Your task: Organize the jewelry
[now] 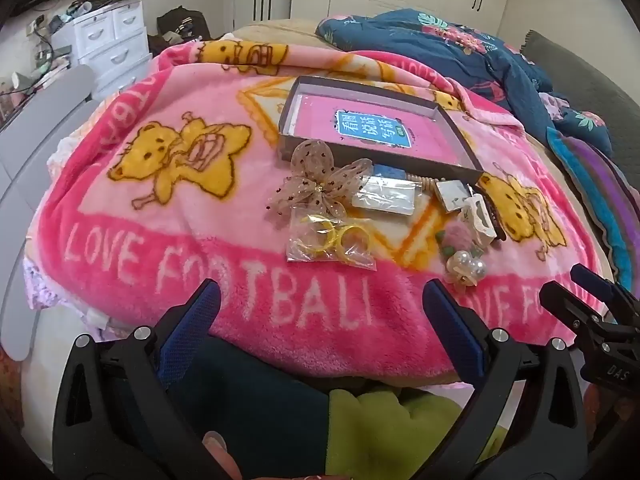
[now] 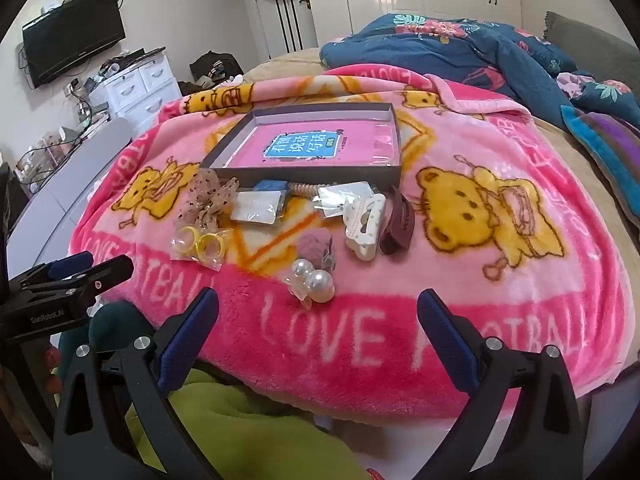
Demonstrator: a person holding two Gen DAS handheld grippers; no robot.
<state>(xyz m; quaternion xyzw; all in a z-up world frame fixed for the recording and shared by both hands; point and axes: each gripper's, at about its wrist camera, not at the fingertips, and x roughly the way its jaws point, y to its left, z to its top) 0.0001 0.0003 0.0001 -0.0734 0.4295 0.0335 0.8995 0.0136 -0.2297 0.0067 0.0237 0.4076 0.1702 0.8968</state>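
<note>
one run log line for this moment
left tool: open, empty | right tool: open, empty | tray: no jewelry inside | jewelry pile: on blanket, untouched

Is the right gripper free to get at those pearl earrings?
Probably yes. The right gripper is open and empty, the pearl earrings lie just ahead on the pink blanket, and nothing sits between them.

Two matching handheld grippers. The left gripper [image 1: 320, 304] has black plastic arms with triangular cut-outs, silver round screws at the joints, and dark blue textured pads [image 1: 452, 336] on its fingers. The right gripper [image 2: 318, 308] is built the same; beside it, the left one's black body carries small white lettering. Below the left gripper show dark navy and lime green clothing [image 1: 384, 432].
</note>
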